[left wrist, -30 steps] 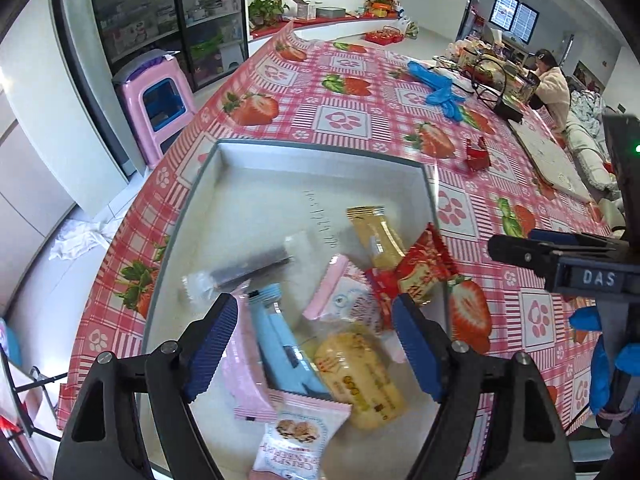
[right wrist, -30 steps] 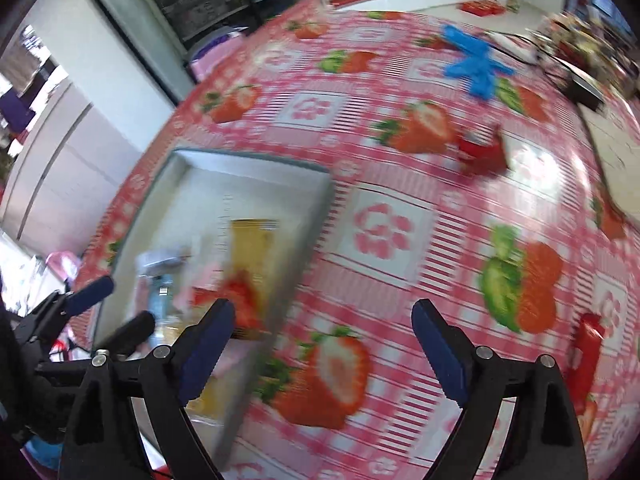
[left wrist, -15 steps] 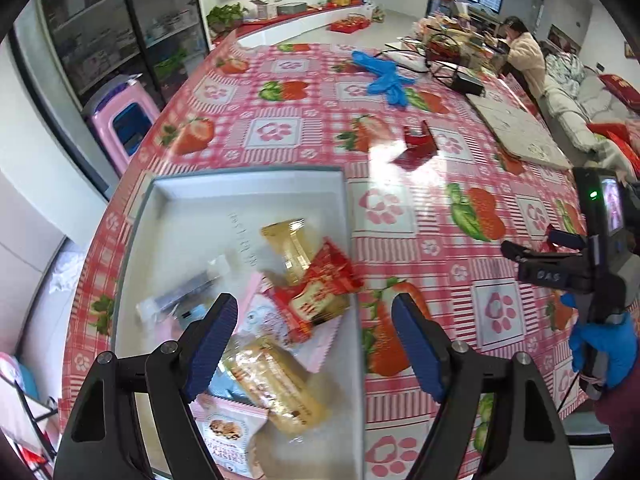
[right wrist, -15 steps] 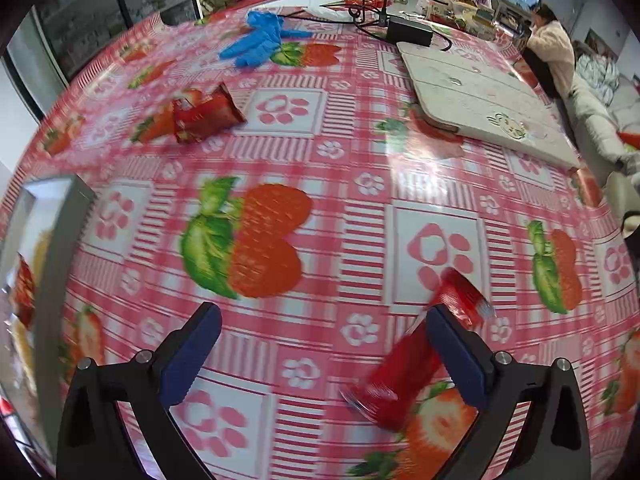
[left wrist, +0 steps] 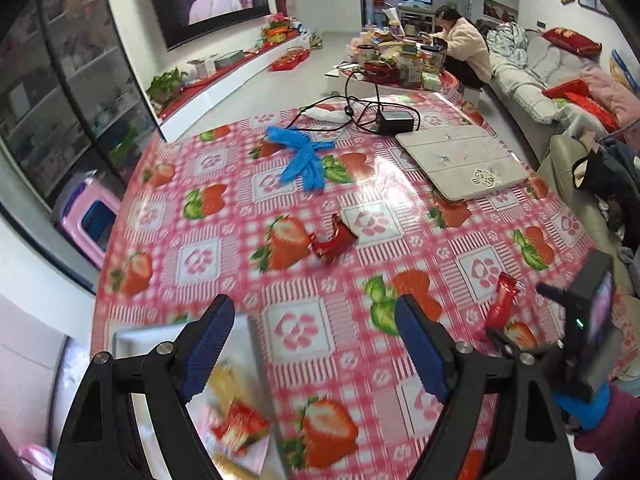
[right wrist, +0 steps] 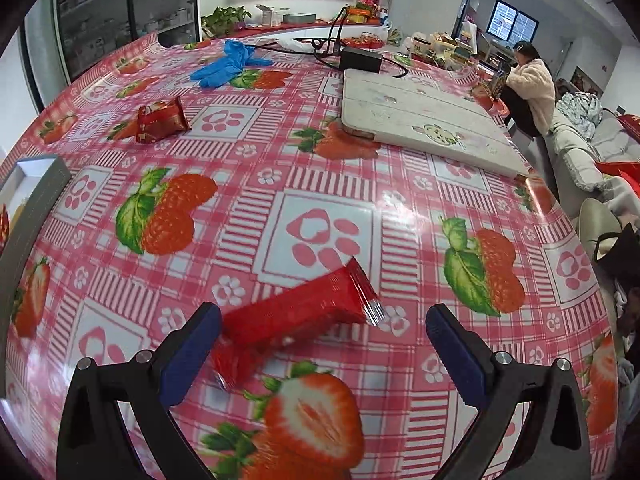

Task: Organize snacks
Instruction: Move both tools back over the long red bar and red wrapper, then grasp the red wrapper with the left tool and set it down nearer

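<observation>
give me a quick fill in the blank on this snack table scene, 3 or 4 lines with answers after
1. The long red snack packet lies between the jaws of the ____ gripper.
2. Both grippers' jaws are ____.
3. The gloves lying on the tablecloth are ____ in colour.
4. The fruit printed on the tablecloth is the ____.

Missing words: right; open; blue; strawberry

Bright even room light, glare on tablecloth (left wrist: 384, 176), blurry near edges w/ fisheye warp.
</observation>
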`<state>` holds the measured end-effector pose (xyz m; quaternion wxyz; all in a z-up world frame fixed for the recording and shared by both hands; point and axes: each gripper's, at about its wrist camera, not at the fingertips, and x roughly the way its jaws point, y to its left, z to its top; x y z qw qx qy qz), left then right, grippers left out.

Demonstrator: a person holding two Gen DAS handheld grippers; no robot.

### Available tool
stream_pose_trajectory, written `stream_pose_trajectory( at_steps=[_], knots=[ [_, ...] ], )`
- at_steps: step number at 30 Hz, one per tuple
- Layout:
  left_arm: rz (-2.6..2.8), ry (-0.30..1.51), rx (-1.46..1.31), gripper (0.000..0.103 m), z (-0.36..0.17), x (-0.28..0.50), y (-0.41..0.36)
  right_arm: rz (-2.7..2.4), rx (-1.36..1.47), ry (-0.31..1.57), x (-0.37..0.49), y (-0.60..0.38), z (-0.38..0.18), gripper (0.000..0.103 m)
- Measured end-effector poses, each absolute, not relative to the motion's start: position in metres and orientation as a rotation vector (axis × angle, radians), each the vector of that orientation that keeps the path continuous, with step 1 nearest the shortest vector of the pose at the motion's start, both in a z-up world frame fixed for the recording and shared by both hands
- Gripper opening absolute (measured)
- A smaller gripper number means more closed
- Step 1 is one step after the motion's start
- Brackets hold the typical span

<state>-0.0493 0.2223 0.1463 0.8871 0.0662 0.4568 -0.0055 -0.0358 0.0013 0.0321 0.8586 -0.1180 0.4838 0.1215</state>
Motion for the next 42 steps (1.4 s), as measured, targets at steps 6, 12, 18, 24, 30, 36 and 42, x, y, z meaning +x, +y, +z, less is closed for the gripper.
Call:
stream_pose_trajectory(
  at_steps=[6,12,18,24,30,36,42],
  knots=[
    [0.048,0.967,0.278,0.085,0.082,0.011,0.198,0.284,-0.138,1.034,-0.046,-0.019,0.016,0.103],
    [0.082,0.98,0.245,0.085,0.046,0.054,0.2,0.292,-0.138,1.018,-0.049,-0.019,0.016,0.103],
    [0.083,1.024,0.244,0.08,0.022,0.086,0.196,0.295,-0.136,1.014,-0.049,-0.02,0.015,0.103],
    [0.051,1.055,0.211,0.041,0.009,0.077,0.194,0.296,-0.134,1.015,-0.05,-0.021,0.016,0.103],
    [0.069,1.056,0.23,0.039,0.01,0.066,0.19,0.386,0.111,1.08,-0.031,-0.03,0.027,0.103],
    [0.106,0.96,0.132,0.091,0.038,0.063,0.207,0.318,0.133,1.125,-0.002,-0.007,0.027,0.103],
    [0.115,0.994,0.141,0.092,0.026,0.089,0.2,0.272,-0.053,1.077,-0.011,0.014,0.019,0.103]
  ],
)
